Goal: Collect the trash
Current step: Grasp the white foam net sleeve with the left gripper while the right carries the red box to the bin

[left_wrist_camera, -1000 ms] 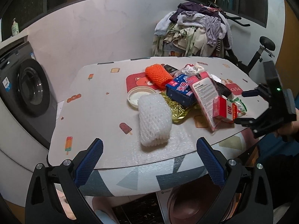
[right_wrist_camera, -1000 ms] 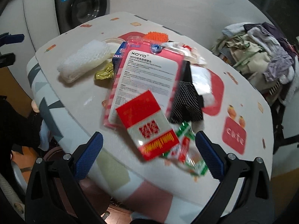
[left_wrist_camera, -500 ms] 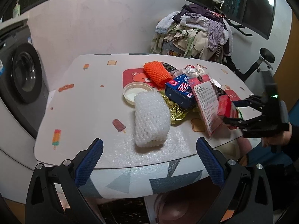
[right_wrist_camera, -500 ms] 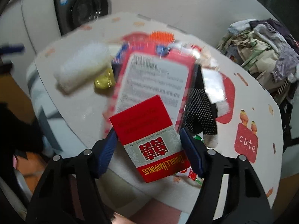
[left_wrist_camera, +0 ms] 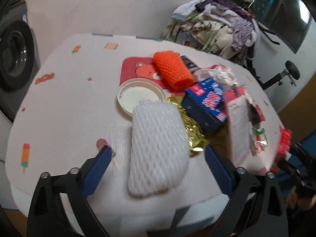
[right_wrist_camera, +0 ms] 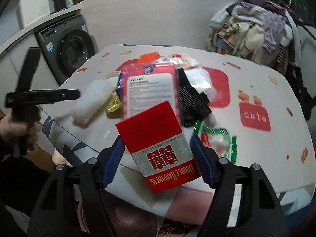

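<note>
Right tongs (right_wrist_camera: 158, 158) clenched on the red cigarette pack (right_wrist_camera: 158, 144), blue pads against both sides, pack lifted off the worktop (right_wrist_camera: 256, 83). Print reads "DOUBLE HAPPINESS", upside down to me. Behind it the pink card pack (right_wrist_camera: 150, 90), "XOYO" at top, small text too blurred to read. Mat patch (right_wrist_camera: 254, 116) says "cute". Left tongs (left_wrist_camera: 158, 169) released, jaws have just been closing a bit, white foam net (left_wrist_camera: 158, 148) between the pads, not pinched. Blue box (left_wrist_camera: 205, 106) & orange net (left_wrist_camera: 171, 71) lie beyond.
</note>
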